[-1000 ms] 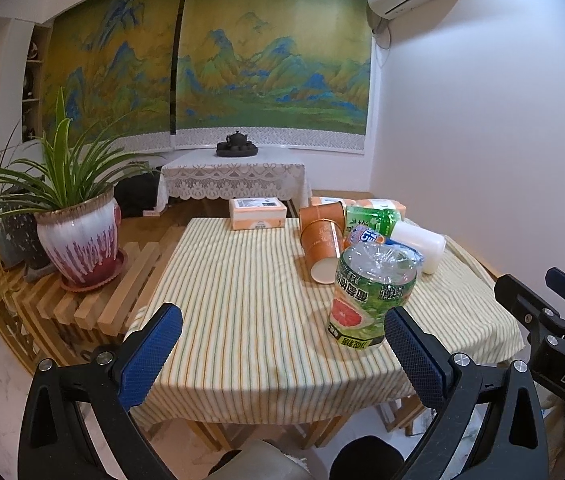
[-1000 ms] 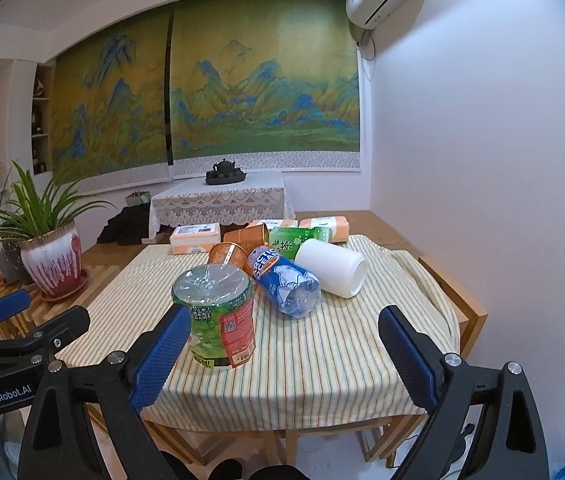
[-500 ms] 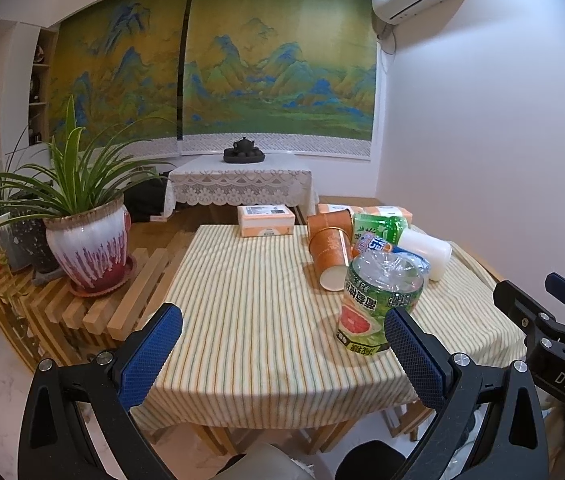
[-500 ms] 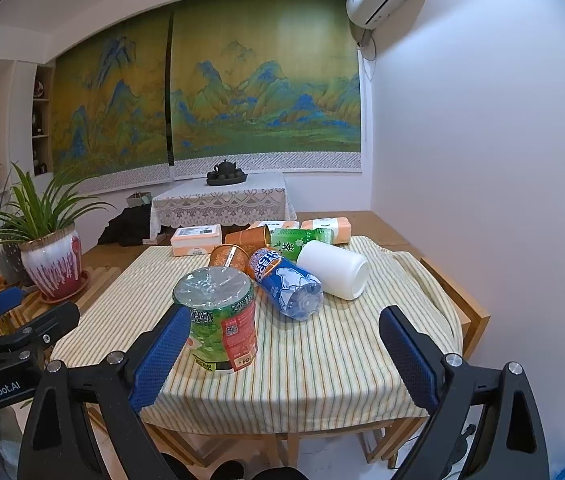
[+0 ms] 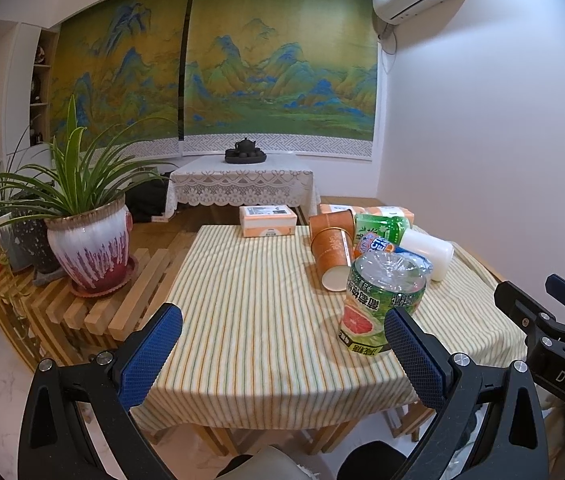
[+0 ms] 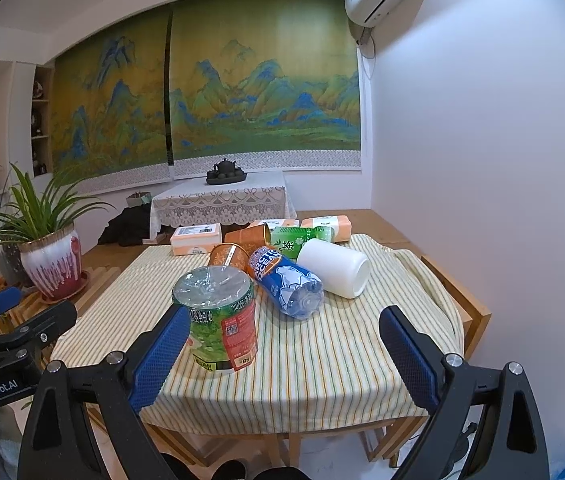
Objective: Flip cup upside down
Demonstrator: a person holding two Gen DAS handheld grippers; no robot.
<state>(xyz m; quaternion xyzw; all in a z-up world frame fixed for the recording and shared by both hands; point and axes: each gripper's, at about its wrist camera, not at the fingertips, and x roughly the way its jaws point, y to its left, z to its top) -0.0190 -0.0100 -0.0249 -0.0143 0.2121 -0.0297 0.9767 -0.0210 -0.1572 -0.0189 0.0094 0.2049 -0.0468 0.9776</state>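
A white cup (image 6: 333, 267) lies on its side on the striped tablecloth, mouth toward the near right; it also shows in the left wrist view (image 5: 428, 250). Two orange paper cups (image 5: 332, 256) lie on their sides beside it, also in the right wrist view (image 6: 226, 255). My left gripper (image 5: 282, 356) is open and empty at the table's near edge. My right gripper (image 6: 280, 354) is open and empty, short of the table, well in front of the white cup.
A green bottle stands bottom up (image 6: 220, 318) near the front, also in the left view (image 5: 380, 306). A blue bottle (image 6: 288, 284) and a green one (image 6: 300, 240) lie on their sides. Tissue boxes (image 5: 268, 220) at the back. A potted plant (image 5: 88, 248) on a slatted bench at left.
Both grippers have drawn back a little from the table and the left one has drifted left; both stay open. Nothing on the table has moved.
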